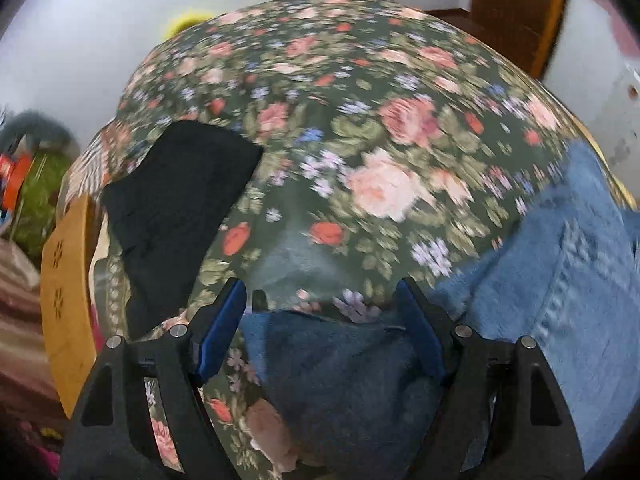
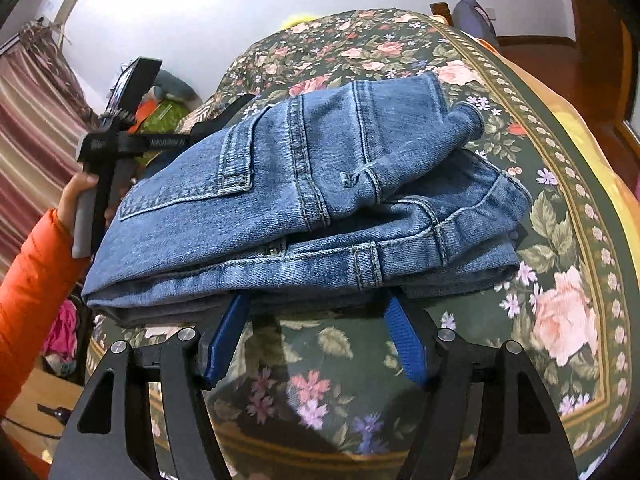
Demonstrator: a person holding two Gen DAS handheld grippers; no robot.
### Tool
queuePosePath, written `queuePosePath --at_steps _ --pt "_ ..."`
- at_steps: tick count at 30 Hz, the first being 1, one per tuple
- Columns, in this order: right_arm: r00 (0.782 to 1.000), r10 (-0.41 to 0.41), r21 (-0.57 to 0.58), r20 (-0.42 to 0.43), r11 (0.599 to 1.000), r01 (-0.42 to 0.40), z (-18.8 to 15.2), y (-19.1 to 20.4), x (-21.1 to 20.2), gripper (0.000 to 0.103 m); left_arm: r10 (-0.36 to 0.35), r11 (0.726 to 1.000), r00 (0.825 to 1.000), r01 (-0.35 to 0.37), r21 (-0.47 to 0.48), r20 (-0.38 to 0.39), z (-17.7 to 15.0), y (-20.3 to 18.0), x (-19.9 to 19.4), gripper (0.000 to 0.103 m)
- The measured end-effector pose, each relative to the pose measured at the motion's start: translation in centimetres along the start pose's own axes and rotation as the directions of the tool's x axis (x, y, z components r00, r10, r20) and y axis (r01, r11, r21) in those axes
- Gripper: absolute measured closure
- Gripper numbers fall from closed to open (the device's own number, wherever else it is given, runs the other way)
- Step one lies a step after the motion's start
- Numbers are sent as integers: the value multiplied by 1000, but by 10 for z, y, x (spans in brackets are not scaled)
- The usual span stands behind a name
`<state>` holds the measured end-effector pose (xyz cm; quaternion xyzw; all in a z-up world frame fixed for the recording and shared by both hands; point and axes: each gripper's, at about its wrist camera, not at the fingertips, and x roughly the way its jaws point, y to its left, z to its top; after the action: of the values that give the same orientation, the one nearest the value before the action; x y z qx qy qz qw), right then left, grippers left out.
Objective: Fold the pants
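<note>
The blue jeans (image 2: 304,200) lie folded into a thick bundle on the floral tablecloth (image 2: 340,360), back pocket and waistband up. My right gripper (image 2: 316,304) is open, its blue-padded fingertips at the bundle's near edge. In the left wrist view the jeans (image 1: 560,280) lie at the right, with a darker part of the denim (image 1: 340,360) between the fingers. My left gripper (image 1: 322,292) is open over that edge; the view is blurred. The left gripper also shows in the right wrist view (image 2: 116,136), held at the bundle's left side.
A black garment (image 1: 176,208) lies on the left part of the table. A wooden chair (image 1: 68,304) stands at the left edge. The tablecloth border and table edge (image 2: 580,200) run along the right. A wooden door (image 1: 520,8) is at the back.
</note>
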<state>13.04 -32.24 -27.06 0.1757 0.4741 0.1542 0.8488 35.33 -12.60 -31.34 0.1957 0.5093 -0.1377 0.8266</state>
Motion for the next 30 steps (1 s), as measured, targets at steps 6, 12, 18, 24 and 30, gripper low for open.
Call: queuePosePath --at_steps 6,12,18,24,30 --pt "998 -53 -36 -25 998 52 16 -2 5 38 -94 995 995 93 -42 -17 -30 6 -17 27" --pt "997 -54 -173 -55 984 44 48 12 30 38 -87 991 996 83 -108 -31 -74 21 -49 27" --pt "997 34 -267 -73 962 -52 73 30 55 38 -91 942 996 86 -324 0 -139 32 -81 27" --pt "998 -47 -302 -47 953 30 83 26 47 38 -170 858 985 169 -484 41 -179 18 -103 27" --pt "1000 -5 -281 4 960 6 62 19 -17 39 -142 882 984 175 -438 107 -182 15 -140 31"
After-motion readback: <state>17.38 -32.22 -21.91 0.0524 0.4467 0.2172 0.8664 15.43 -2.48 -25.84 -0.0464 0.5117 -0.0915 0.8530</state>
